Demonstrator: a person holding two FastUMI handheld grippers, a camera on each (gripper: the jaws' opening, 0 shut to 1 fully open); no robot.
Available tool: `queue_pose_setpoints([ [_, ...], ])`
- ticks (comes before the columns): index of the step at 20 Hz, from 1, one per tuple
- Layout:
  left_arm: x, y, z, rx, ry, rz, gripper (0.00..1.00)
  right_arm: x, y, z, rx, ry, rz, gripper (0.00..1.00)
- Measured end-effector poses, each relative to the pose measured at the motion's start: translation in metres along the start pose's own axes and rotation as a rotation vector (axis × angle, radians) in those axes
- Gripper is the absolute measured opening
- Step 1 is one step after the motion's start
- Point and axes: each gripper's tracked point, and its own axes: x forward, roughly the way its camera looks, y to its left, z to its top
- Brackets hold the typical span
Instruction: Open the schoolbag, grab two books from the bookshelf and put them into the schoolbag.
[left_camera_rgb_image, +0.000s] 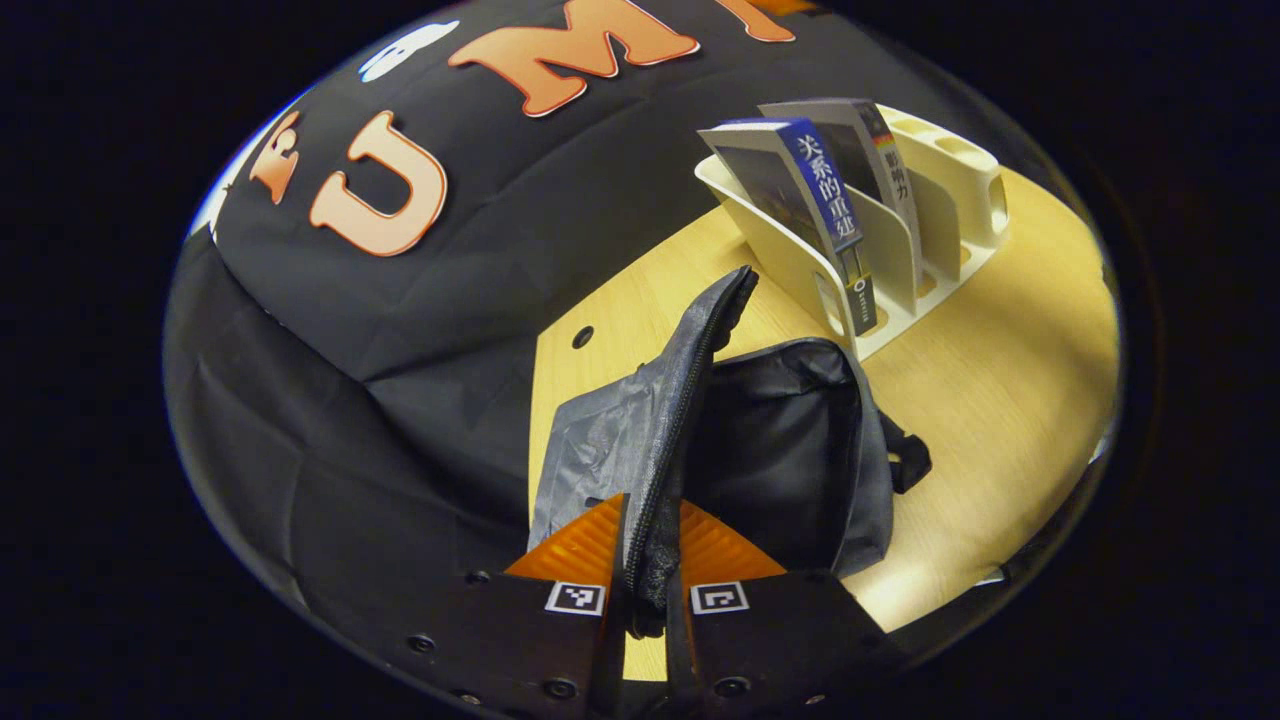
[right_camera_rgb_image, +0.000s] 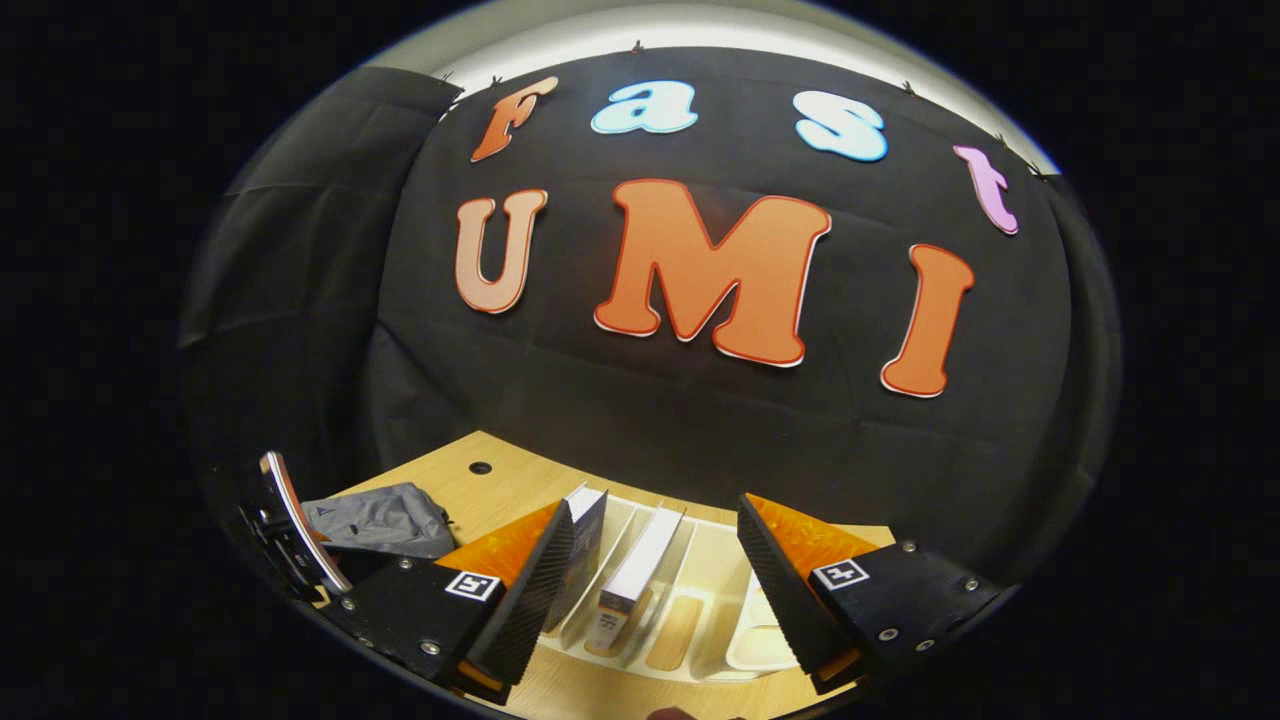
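The black and grey schoolbag (left_camera_rgb_image: 790, 450) lies on the wooden table with its mouth open. My left gripper (left_camera_rgb_image: 650, 525) is shut on the bag's zipped flap edge (left_camera_rgb_image: 660, 400) and holds it up. Behind the bag stands a white bookshelf (left_camera_rgb_image: 900, 260) with a blue-spined book (left_camera_rgb_image: 828, 190) and a grey book (left_camera_rgb_image: 885, 150) leaning in its slots. In the right gripper view, my right gripper (right_camera_rgb_image: 650, 585) is open just above the bookshelf (right_camera_rgb_image: 705, 625). A white-edged book (right_camera_rgb_image: 640, 560) stands between its fingers, untouched. A second book (right_camera_rgb_image: 587, 535) is beside the left finger.
The bag (right_camera_rgb_image: 385, 520) and the left gripper's body (right_camera_rgb_image: 290, 530) show at the left of the right gripper view. The table (left_camera_rgb_image: 1000, 400) has a cable hole (left_camera_rgb_image: 582, 336) near the black cloth wall. Round cup holders (left_camera_rgb_image: 965, 165) form the shelf's far end.
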Motion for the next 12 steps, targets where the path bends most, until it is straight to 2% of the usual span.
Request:
queue_pose_setpoints([
  [6, -0.006, 0.03, 0.006, -0.069, 0.014, -0.187, 0.16, 0.041, 0.032, -0.016, 0.02, 0.194, 0.022, 0.98],
  [12, -0.012, 0.066, 0.032, -0.114, 0.004, -0.293, 0.16, 0.073, 0.049, -0.029, -0.003, 0.383, 0.015, 0.98],
])
